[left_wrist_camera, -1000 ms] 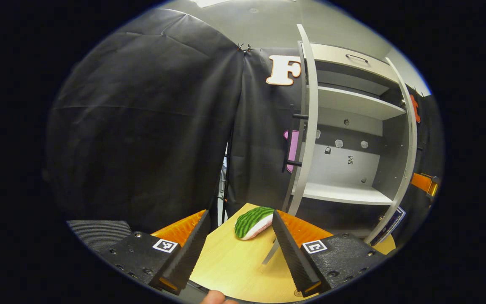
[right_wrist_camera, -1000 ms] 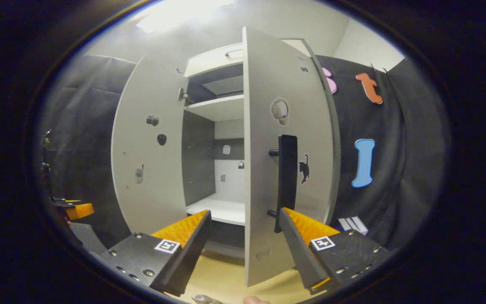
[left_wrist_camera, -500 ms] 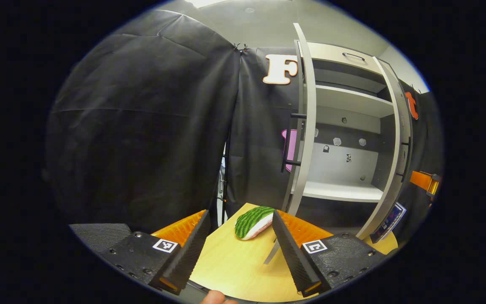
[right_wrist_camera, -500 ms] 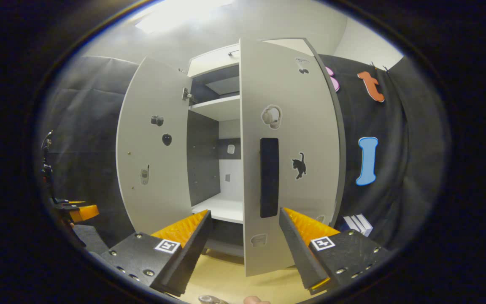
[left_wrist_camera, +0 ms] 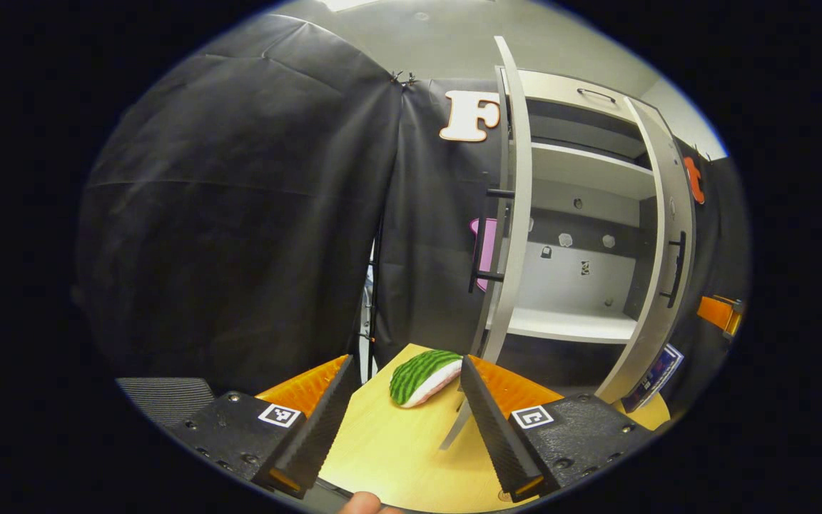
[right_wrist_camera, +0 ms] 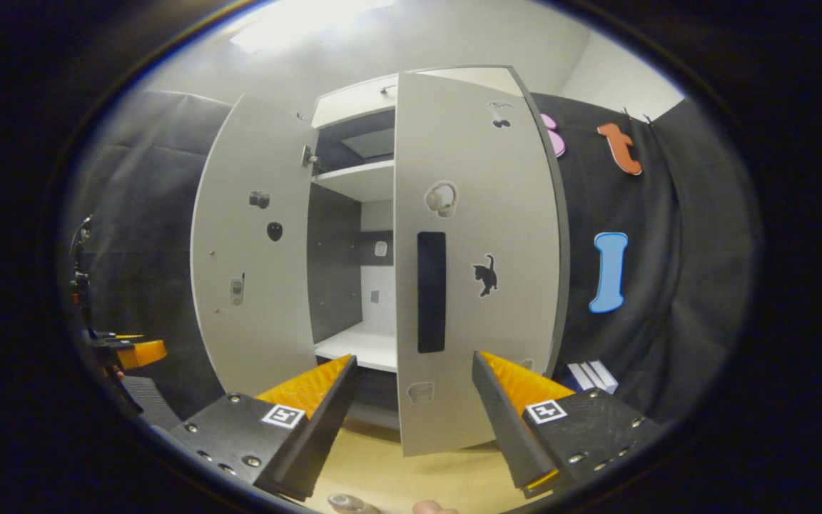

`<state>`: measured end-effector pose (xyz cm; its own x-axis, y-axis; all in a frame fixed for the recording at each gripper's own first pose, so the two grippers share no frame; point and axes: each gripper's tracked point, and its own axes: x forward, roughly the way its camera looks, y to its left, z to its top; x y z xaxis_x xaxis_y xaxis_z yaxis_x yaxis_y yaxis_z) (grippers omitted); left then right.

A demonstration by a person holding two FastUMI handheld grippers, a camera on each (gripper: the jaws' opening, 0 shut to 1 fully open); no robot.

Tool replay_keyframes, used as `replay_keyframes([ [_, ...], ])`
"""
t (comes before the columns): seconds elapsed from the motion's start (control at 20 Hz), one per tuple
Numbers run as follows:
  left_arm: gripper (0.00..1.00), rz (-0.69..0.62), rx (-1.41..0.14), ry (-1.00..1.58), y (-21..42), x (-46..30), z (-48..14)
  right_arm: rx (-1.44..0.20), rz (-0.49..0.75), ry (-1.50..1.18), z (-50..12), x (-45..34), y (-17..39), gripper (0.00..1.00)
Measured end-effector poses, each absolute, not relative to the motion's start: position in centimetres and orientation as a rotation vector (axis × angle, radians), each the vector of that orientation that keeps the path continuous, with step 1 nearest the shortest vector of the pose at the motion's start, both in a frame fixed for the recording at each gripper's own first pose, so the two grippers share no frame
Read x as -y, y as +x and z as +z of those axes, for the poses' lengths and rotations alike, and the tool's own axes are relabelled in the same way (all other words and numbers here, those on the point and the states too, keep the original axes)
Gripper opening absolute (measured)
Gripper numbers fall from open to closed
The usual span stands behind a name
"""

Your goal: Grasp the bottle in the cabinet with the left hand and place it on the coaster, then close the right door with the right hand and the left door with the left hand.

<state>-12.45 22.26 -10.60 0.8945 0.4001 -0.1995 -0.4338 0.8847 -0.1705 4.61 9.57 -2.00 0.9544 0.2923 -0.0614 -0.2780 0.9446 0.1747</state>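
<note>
Both tongs gape with nothing held: the right tongs (right_wrist_camera: 414, 414) face the half-shut right door (right_wrist_camera: 475, 285), the left tongs (left_wrist_camera: 404, 421) hang over the counter (left_wrist_camera: 397, 450) by the left door (left_wrist_camera: 514, 214). The bottle's cap (right_wrist_camera: 347, 504) peeks up at the counter's near edge.

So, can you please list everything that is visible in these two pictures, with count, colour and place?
Cabinet: one, white, on the table, shelves bare.
Left door: one, white, wide open.
Right door: one, white, partly closed, black handle.
Table: one, light wood, beneath both grippers.
Watermelon-slice toy: one, green rind, on the table near the left door.
Left gripper: one, jaws apart, holding nothing.
Right gripper: one, jaws apart, before the right door.
</note>
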Motion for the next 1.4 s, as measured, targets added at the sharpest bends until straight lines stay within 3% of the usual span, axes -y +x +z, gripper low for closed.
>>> replay_keyframes([
  [0.15, 0.92, 0.421, -0.146, -0.212, -10.1, -22.6, -10.0, -0.088, 0.258, 0.156, -2.3, -8.7, 4.5, 0.97],
  [0.2, 0.87, 0.416, -0.148, -0.211, -9.8, -22.7, -10.1, -0.089, 0.247, 0.152, -2.4, -8.3, 4.4, 0.97],
  [0.45, 0.87, 0.381, -0.159, -0.196, -7.5, -22.7, -10.6, -0.095, 0.173, 0.132, -3.2, -6.2, 3.8, 0.97],
  [0.5, 0.87, 0.373, -0.16, -0.192, -7.1, -22.8, -10.7, -0.097, 0.153, 0.134, -3.3, -5.6, 3.8, 0.93],
  [0.65, 0.87, 0.343, -0.169, -0.19, -5.6, -22.9, -11.0, -0.107, 0.107, 0.15, -3.9, -4.9, 3.6, 0.97],
  [0.7, 0.87, 0.333, -0.173, -0.188, -5.2, -22.8, -11.1, -0.109, 0.092, 0.153, -3.9, -4.6, 3.6, 0.93],
  [0.75, 0.87, 0.328, -0.177, -0.185, -4.8, -22.9, -11.2, -0.11, 0.075, 0.155, -4.1, -4.4, 3.4, 0.97],
  [1.05, 0.86, 0.322, -0.212, -0.152, -3.2, -23.5, -12.5, -0.141, 0.014, 0.169, -5.4, -3.9, 2.6, 0.97],
  [1.1, 0.91, 0.309, -0.203, -0.148, -3.1, -23.3, -12.3, -0.146, 0.004, 0.168, -5.6, -3.6, 2.4, 0.97],
  [1.15, 0.84, 0.3, -0.202, -0.153, -3.0, -23.2, -12.4, -0.15, -0.004, 0.166, -5.8, -3.4, 2.1, 0.97],
  [1.25, 0.88, 0.293, -0.197, -0.164, -3.0, -22.9, -12.4, -0.157, -0.016, 0.161, -6.0, -3.0, 2.1, 0.97],
  [1.3, 0.82, 0.288, -0.195, -0.165, -2.8, -22.7, -12.3, -0.16, -0.018, 0.159, -6.1, -2.9, 2.1, 0.94],
  [1.4, 0.88, 0.263, -0.197, -0.167, -2.7, -21.7, -12.3, -0.162, -0.011, 0.158, -6.0, -2.8, 2.3, 0.97],
])
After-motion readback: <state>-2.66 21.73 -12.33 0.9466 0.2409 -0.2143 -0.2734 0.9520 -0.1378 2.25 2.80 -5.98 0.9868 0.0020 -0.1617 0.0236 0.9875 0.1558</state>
